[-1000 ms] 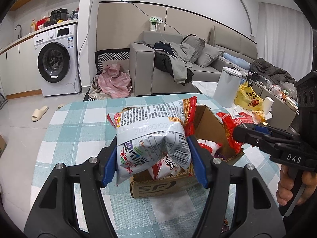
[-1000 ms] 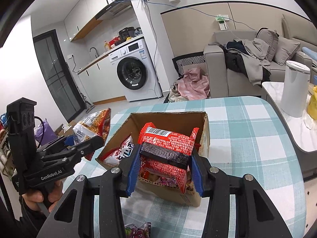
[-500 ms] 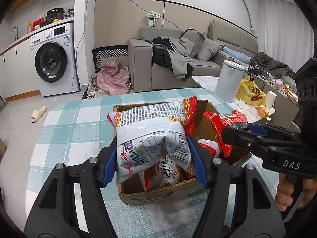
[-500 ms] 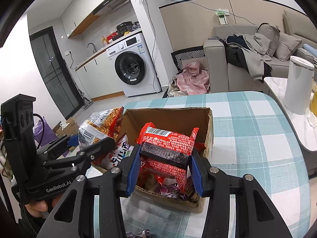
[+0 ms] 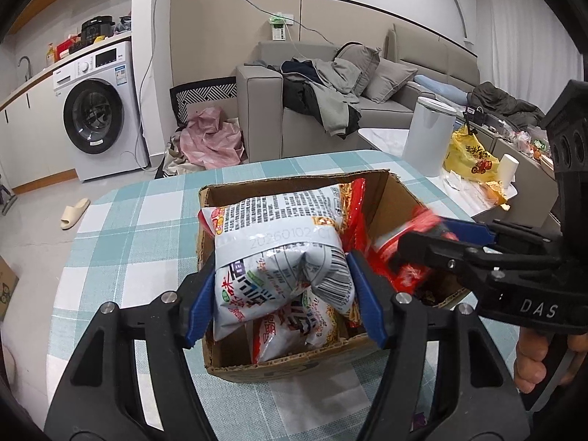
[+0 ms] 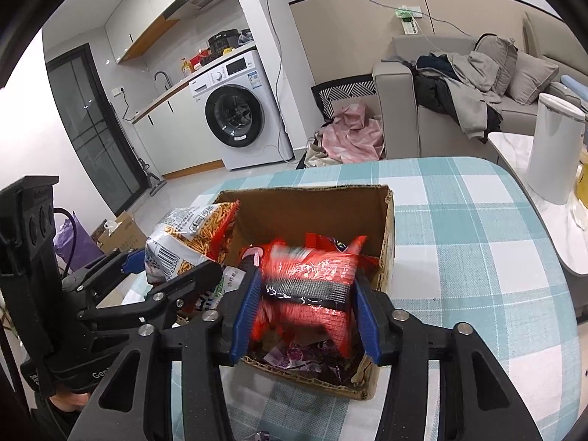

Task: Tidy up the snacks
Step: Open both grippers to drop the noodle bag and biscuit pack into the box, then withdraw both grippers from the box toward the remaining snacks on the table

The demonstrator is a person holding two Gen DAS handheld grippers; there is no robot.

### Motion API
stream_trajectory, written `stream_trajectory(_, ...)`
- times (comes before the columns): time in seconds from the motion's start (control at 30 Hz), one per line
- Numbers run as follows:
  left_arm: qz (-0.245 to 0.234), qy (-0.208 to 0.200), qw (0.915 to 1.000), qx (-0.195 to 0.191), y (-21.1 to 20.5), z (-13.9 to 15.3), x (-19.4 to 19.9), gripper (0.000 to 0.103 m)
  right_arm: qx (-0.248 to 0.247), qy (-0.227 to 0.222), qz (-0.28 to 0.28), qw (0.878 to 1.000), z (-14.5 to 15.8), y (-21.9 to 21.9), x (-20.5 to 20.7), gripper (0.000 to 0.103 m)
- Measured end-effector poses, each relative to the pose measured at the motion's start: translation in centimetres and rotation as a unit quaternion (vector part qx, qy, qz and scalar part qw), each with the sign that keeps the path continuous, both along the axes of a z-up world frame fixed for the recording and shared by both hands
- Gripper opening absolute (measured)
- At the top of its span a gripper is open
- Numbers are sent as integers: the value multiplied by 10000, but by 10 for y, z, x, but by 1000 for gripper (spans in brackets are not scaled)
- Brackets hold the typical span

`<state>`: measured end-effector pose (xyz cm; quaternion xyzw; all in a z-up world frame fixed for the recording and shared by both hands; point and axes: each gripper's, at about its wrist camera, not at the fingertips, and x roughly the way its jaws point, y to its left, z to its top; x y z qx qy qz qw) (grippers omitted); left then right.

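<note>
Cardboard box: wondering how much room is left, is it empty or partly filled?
Partly filled: the cardboard box already holds snack packets on its floor.

Both views are evenly and brightly lit from overhead indoor light, and only soft shadows are cast on the checked tablecloth (image 5: 110, 242). Strong fisheye bending is seen at the edges, with black vignetting in the corners. The red snack packet (image 6: 312, 283) is smeared by motion blur; everything else is rendered sharply.

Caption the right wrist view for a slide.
Right gripper lowers a blurred red snack packet into the open cardboard box on the teal checked tablecloth.
</note>
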<state>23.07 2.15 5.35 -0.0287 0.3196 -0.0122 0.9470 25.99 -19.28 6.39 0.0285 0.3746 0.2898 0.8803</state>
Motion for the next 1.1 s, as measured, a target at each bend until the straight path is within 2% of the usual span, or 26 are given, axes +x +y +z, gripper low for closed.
stream_trajectory(0.1,18,-32,10000,68,-2,3,-4,74,-5,-52,8,10000,5,-3,-3,54)
stream_trajectory(0.17,-13,-60,10000,63,-2,6,-10,82,-49,-131,18,9999,9,-5,-8,58)
stream_trajectory(0.23,-35,-75,9999,90,-3,10,-16,83,-27,-211,2,9998,12,-10,-13,72)
stream_trajectory(0.27,-42,-99,9999,103,-3,11,-20,86,18,-231,9,9997,14,-12,-16,76)
stream_trajectory(0.33,-14,-126,9999,91,-2,14,-28,93,107,-209,56,9997,16,-16,-21,90)
stream_trajectory(0.4,3,-119,9999,23,1,16,-36,101,200,-193,87,9996,17,-20,-26,96)
stream_trajectory(0.5,30,-184,9998,-52,5,18,-52,102,172,-185,98,9996,17,-23,-35,102)
stream_trajectory(0.67,122,-171,9997,-123,12,19,-77,102,66,-249,121,9996,15,-24,-50,102)
stream_trajectory(0.8,198,-241,9995,44,9,20,-95,102,90,-173,168,9997,14,-25,-58,102)
stream_trajectory(1.1,211,-250,9995,16,9,21,-125,102,-85,-60,279,9996,6,-27,-77,103)
